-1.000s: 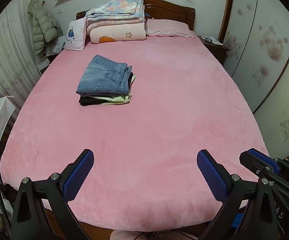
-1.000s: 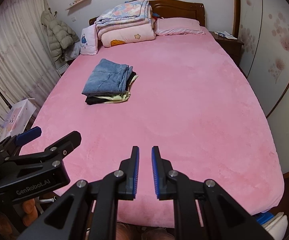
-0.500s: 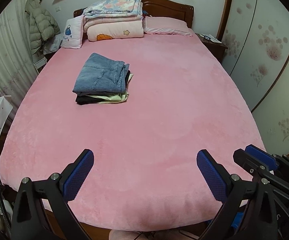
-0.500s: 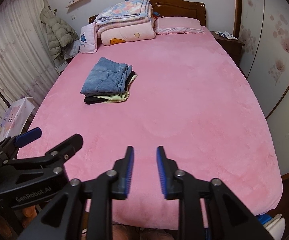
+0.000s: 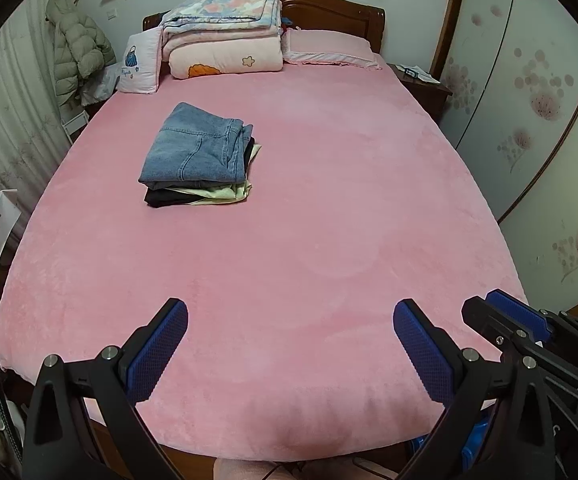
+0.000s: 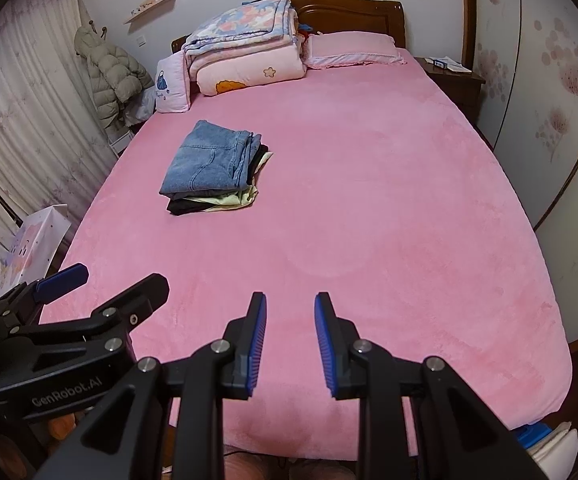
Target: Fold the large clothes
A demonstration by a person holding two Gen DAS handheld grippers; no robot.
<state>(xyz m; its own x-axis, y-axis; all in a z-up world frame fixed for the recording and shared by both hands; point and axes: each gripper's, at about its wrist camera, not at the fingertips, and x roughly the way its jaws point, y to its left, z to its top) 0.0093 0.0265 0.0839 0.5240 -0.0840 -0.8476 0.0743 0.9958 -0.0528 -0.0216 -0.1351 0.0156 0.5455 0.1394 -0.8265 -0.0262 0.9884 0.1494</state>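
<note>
From my remote station I find both grippers held above the near edge of the bed (image 5: 329,220), pointing down toward its pink cover. My left gripper (image 5: 289,344) has its blue pads spread wide apart with nothing between them, only bare cover visible in the gap. My right gripper (image 6: 290,344) shows a narrow gap between its pads; they are parted, not touching, and hold nothing. In the left wrist view the right gripper appears at the lower right edge; in the right wrist view the left gripper sits at the lower left, just beside my right one. The folded clothes stack (image 5: 199,156) lies on the left half of the bed, well apart from both grippers and nearer the headboard end than the foot. Its top item is a folded pair of blue jeans (image 6: 213,160); beneath it I see a black garment (image 5: 165,198) and a pale yellow garment (image 5: 225,192), their edges showing at the near side. At the head of the bed a pile of folded quilts (image 5: 225,36) rests against the wooden headboard (image 5: 329,8), with a pink pillow (image 5: 329,46) to its right and a small white cushion (image 5: 139,62) leaning to its left. A padded jacket (image 5: 77,44) hangs at the left wall, and a nightstand (image 6: 455,72) stands right of the bed
</note>
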